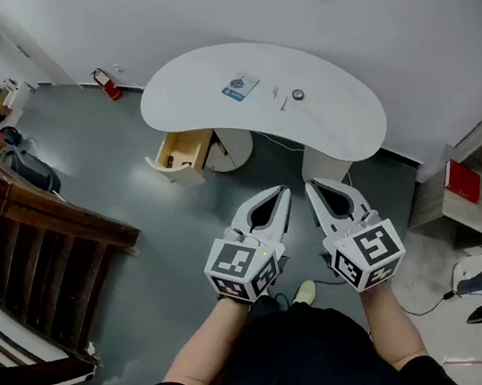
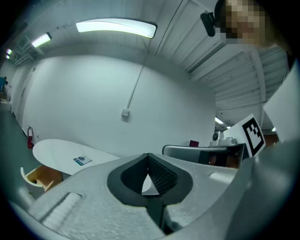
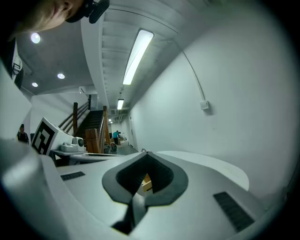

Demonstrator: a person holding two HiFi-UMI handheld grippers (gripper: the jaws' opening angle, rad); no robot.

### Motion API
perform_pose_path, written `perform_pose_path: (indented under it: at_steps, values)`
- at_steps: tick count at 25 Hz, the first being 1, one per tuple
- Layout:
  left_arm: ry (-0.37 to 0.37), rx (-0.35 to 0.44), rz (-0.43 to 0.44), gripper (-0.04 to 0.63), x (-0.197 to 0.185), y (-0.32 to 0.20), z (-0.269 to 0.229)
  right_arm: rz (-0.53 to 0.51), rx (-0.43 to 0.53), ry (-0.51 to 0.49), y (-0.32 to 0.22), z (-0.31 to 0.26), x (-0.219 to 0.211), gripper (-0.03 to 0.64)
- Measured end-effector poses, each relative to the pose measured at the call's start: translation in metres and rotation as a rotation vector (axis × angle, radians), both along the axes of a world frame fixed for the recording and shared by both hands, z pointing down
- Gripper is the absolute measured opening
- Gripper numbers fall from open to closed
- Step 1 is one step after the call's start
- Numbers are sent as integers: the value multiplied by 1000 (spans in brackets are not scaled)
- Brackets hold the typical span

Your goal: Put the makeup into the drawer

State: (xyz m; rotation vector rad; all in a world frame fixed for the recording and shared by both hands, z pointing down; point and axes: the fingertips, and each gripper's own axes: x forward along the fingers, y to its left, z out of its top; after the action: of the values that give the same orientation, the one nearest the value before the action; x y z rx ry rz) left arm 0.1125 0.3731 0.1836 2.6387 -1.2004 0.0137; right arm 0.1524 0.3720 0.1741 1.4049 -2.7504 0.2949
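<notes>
**A:** Where is the makeup lying at this moment?

**B:** It is lying on the white kidney-shaped table (image 1: 338, 117), far from the person. A small round piece (image 1: 298, 95) is sitting just right of a thin stick-like piece (image 1: 279, 99). A blue-and-white packet (image 1: 241, 86) is resting farther left. All three are showing too small to name more closely.

**A:** And where is the drawer standing?

**B:** The wooden drawer (image 1: 182, 151) is standing pulled out under the table's left end, apart from the pieces on top.

**A:** What are the two claws doing?

**B:** The person is holding them side by side near the body, pointing toward the table and well short of it. The left gripper (image 1: 282, 191) is showing its jaws closed, tips meeting, with nothing caught between them. The right gripper (image 1: 311, 185) is looking the same, closed and empty.

**A:** What else is showing around them?

**B:** A red fire extinguisher (image 1: 108, 86) is standing on the grey floor (image 1: 109, 162) by the far wall (image 1: 193, 4), left of the table. A dark wooden stair railing (image 1: 37, 219) is running along the left side.
</notes>
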Motion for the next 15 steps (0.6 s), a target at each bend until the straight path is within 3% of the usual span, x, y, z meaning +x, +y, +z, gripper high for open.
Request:
perform_pose_path:
  at_steps: [15]
  values:
    - [-5,6,-20,11,12,7,-3,-10,-6,-71,7,-7,20,15]
